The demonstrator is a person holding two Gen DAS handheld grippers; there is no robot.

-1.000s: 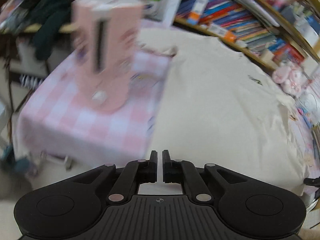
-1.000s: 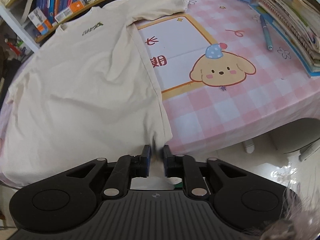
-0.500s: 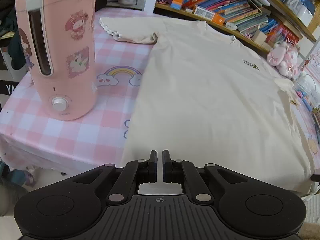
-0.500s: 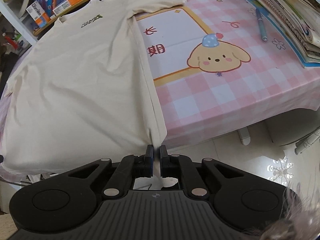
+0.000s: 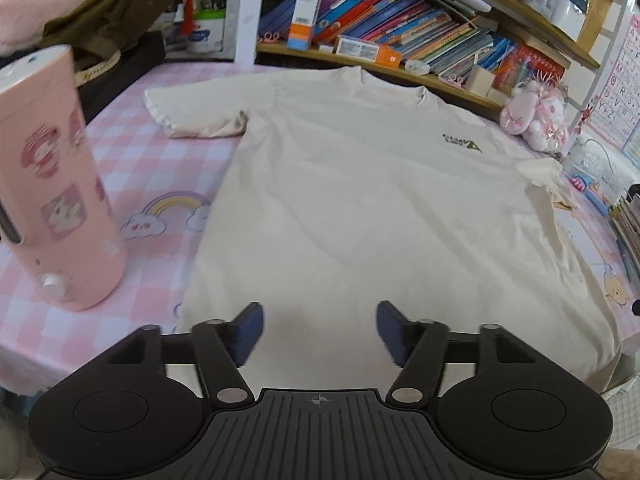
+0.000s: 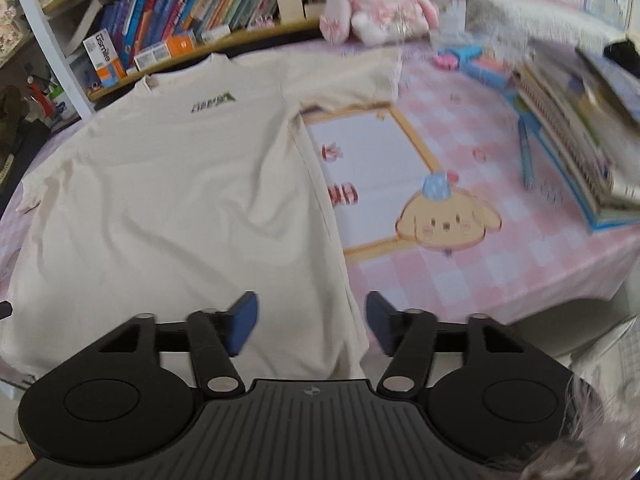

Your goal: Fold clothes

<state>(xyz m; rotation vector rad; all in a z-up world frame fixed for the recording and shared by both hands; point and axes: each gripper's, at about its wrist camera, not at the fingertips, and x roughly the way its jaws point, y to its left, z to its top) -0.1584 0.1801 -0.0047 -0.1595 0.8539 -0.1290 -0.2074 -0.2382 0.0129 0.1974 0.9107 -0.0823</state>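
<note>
A cream short-sleeved T-shirt lies spread flat, front up, on the pink checked tablecloth, its collar at the far side and its hem hanging over the near edge. My left gripper hovers over the hem near the shirt's left corner, its jaws opening, with nothing pinched between the blue pads. My right gripper hovers over the hem's right corner, jaws likewise opening, and the cloth lies loose below them.
A tall pink appliance stands on the table left of the shirt. Bookshelves line the far side, with a pink plush toy beside them. Stacked books and a blue pen lie at the right.
Both grippers were shut at the shirt's hem corners and have opened, letting the cloth go. The left one has slid right over the hem; the right one has risen.
</note>
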